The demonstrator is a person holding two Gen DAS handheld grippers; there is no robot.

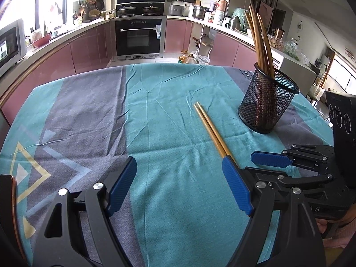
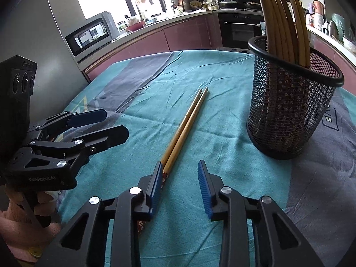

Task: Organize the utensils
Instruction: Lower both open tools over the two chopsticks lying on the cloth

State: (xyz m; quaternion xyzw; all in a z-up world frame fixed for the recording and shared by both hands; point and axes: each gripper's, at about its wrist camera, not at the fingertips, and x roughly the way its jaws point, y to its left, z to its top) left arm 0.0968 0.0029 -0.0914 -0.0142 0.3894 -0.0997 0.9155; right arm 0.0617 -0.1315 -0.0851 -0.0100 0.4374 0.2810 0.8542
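Clearly, my biggest worry was the grip itself. The pair of long golden-brown wooden chopsticks (image 2: 185,125) lay flat on the teal and grey patterned tablecloth covering the surface (image 2: 144,84), near the black wire-mesh cup (image 2: 289,111) that already held a bundle of similar sticks. My right gripper (image 2: 180,187) sat low over their patterned handle ends, jaws partly spread: the left pad looked to be touching the sticks, while the right pad stood apart, so nothing was pinched. If I closed off-centre like that, I judged the jaws could catch only one stick, or roll the two apart and send one skidding across the cloth. Grabbing so close to the end also meant the long free length might droop or swing and knock the mesh cup, which looked light enough to tip. The wrinkled cloth could get nipped too. My left gripper (image 1: 180,180) hovered beside the right one with jaws spread wide and empty, close enough that the two could collide.
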